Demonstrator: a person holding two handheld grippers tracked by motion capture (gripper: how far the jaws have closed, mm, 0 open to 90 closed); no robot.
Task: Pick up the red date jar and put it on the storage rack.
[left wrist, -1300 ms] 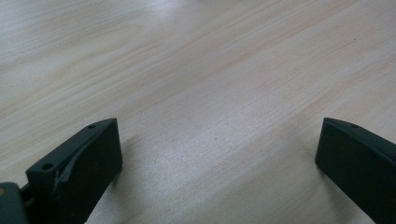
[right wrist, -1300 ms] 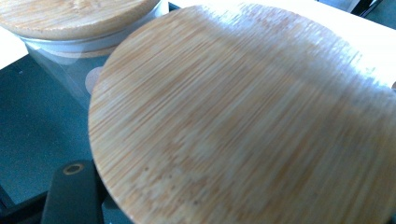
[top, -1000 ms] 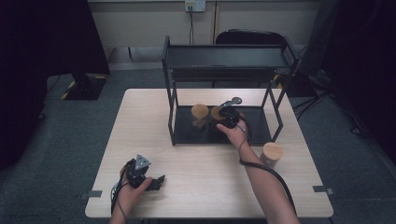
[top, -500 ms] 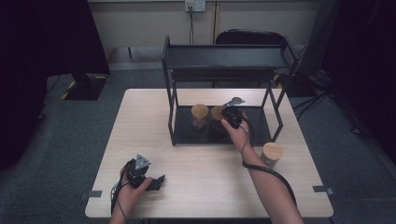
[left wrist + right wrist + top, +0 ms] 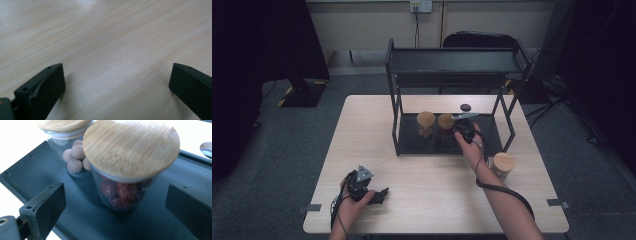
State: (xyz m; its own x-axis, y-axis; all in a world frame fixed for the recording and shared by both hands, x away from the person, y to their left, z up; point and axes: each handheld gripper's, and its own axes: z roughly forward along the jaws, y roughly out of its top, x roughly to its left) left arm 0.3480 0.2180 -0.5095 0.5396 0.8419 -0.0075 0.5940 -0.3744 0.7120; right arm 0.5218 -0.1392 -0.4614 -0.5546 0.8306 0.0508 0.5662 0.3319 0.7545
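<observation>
Jar of red fruit point(image 5: 123, 192), capped with a round wooden lid point(image 5: 130, 147), stands on the bottom tray of the black rack point(image 5: 409, 145), just beside a jar of brown balls point(image 5: 75, 157). Right gripper point(image 5: 112, 205) has just been opening; its jaws stand wide either side of the red jar, not pressing it. Left gripper point(image 5: 117, 82) rests released on the worktop point(image 5: 105, 37), well in front of the rack.

Light wooden table point(image 5: 427, 200) carrying a black 2-tier rack point(image 5: 452, 62).
2 glass jars with wooden lids stand side by side on the rack's lower shelf point(image 5: 412, 142); a 3rd lidded jar point(image 5: 503, 164) stands on the tabletop just right of the rack.
</observation>
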